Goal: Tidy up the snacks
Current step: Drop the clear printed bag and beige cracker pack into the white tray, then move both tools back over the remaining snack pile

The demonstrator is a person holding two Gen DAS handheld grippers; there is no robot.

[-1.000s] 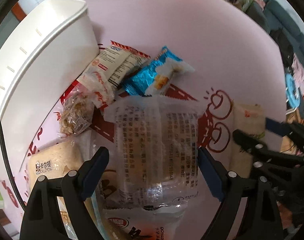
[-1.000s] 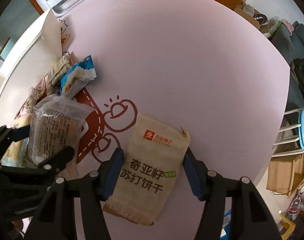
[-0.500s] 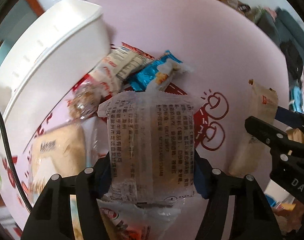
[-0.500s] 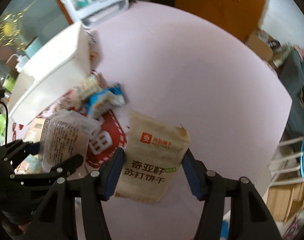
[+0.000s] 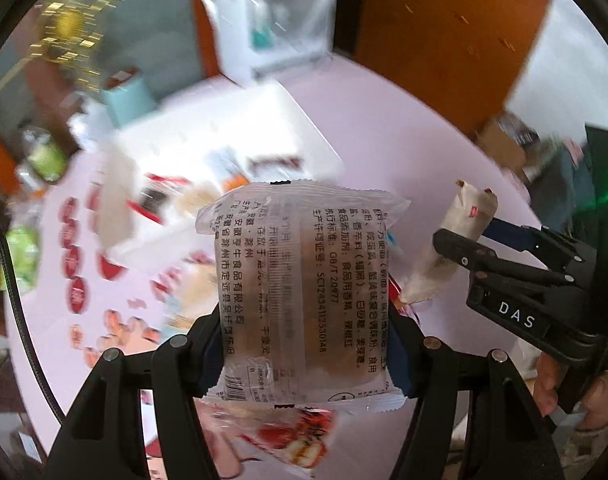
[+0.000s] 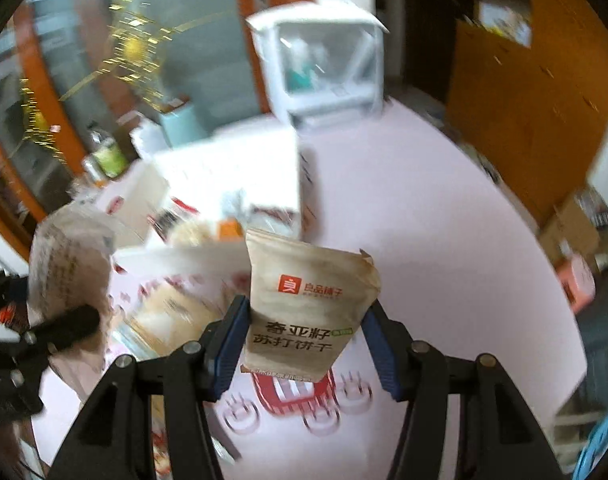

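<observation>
My left gripper is shut on a clear-wrapped cake packet with black print, lifted high above the pink table. My right gripper is shut on a beige cracker pouch with a red logo, also raised off the table. Each view shows the other hand's load: the beige pouch at right in the left wrist view, the clear packet at far left in the right wrist view. A white bin stands behind, blurred, and several loose snacks lie in front of it.
A white-framed clear box stands at the table's far edge. A green bottle and a pale blue box sit left of the white bin. Cardboard boxes and an orange wall lie beyond the table's right rim.
The left jaws closed onto the clear packet. Both grippers then rose with their packets and tilted up, so the bin, far box and room came into view.
</observation>
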